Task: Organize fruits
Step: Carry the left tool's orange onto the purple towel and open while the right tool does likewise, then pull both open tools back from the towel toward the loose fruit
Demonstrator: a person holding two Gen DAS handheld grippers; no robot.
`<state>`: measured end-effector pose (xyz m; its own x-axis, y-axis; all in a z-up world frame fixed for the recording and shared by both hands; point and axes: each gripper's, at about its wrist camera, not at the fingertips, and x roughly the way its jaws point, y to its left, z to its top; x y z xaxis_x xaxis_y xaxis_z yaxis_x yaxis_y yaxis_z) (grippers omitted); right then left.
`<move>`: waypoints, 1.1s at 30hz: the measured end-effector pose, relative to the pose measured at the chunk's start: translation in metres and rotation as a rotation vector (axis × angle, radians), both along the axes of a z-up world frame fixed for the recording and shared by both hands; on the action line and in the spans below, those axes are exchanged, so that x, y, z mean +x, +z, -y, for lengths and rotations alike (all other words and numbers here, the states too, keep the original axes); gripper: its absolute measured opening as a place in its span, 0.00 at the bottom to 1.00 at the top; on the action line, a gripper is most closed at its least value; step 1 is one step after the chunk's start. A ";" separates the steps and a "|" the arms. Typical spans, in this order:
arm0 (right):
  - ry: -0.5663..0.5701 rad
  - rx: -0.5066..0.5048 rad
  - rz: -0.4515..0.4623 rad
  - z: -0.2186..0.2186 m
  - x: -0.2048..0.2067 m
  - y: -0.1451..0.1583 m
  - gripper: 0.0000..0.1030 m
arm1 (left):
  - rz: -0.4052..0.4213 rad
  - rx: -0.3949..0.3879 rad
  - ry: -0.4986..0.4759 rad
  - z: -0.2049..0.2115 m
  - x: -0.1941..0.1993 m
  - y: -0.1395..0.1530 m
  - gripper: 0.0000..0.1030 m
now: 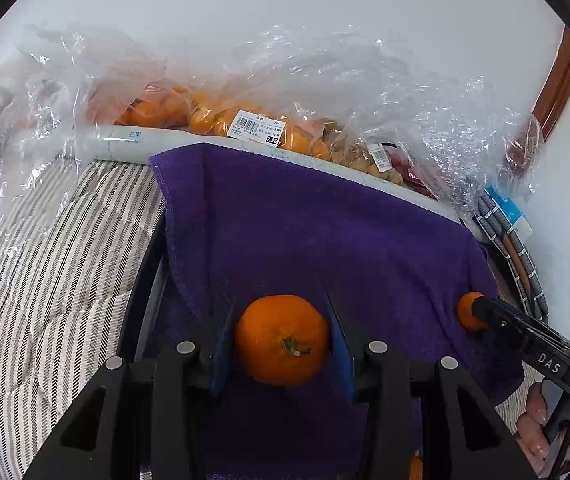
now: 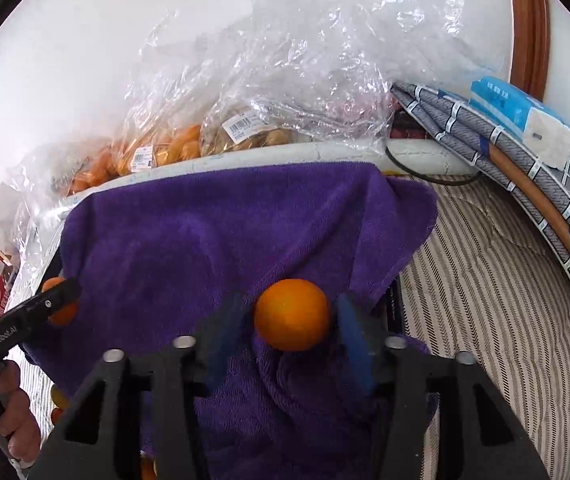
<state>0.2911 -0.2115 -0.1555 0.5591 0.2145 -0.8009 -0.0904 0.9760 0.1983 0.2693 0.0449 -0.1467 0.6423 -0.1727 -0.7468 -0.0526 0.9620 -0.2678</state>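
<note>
Two grippers, each with one orange between blue pads, both low over a purple towel (image 1: 325, 240).

Left gripper (image 1: 281, 344): clamped on a stemmed orange (image 1: 283, 340); both pads press its sides, green stem stub facing the camera. In the right wrist view the same gripper (image 2: 61, 300) enters from the left edge, its black finger laid across that orange (image 2: 63, 314), a hand (image 2: 17, 412) on the handle.

Right gripper (image 2: 293, 316): jaws apart; a smooth orange (image 2: 293, 314) sits between the pads on a fold of the towel, a narrow gap visible on each side, so not gripped. In the left wrist view this gripper (image 1: 481, 314) comes in from the right, its finger tip in front of that orange (image 1: 465, 312); fingers of a hand (image 1: 533, 428) show below it.

Towel: draped over a dark frame, spread under both fruits, rumpled near the right gripper.

Behind the towel: a white tray edge (image 2: 325, 152) holding crinkled clear plastic bags (image 1: 325, 80), one with more oranges (image 1: 173, 112) and a price label (image 1: 255, 128), another with brownish fruit (image 2: 253, 132), also labelled.

Surround: striped bedding (image 1: 45, 260) on either side; folded grey checked cloth (image 2: 525, 184) and a blue-and-white tissue pack (image 2: 521, 116) at right; a white wall behind.
</note>
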 end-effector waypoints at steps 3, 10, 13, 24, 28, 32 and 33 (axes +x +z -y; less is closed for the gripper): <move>-0.019 -0.005 0.034 0.004 -0.006 0.006 0.73 | 0.005 -0.002 -0.002 0.000 -0.001 0.001 0.40; -0.061 0.009 0.083 0.009 -0.018 0.021 0.74 | 0.068 -0.027 0.017 -0.004 -0.013 0.017 0.47; -0.061 0.005 0.119 0.008 -0.031 0.035 0.74 | 0.098 -0.012 0.028 -0.004 -0.020 0.025 0.47; -0.127 -0.091 0.165 0.011 -0.096 0.069 0.74 | 0.199 -0.037 -0.042 0.002 -0.069 0.061 0.46; -0.081 -0.060 0.099 0.012 -0.115 0.068 0.74 | 0.162 -0.015 -0.057 -0.002 -0.099 0.056 0.46; -0.053 -0.052 0.076 0.003 -0.138 0.060 0.74 | 0.124 0.037 -0.061 -0.014 -0.128 0.047 0.46; -0.045 -0.051 0.073 -0.001 -0.143 0.058 0.74 | 0.111 0.038 -0.062 -0.018 -0.134 0.044 0.47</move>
<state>0.1485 -0.2106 -0.0979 0.6246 0.1479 -0.7668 -0.0590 0.9880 0.1425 0.1355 0.0628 -0.1026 0.7100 -0.1874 -0.6788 0.0353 0.9722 -0.2315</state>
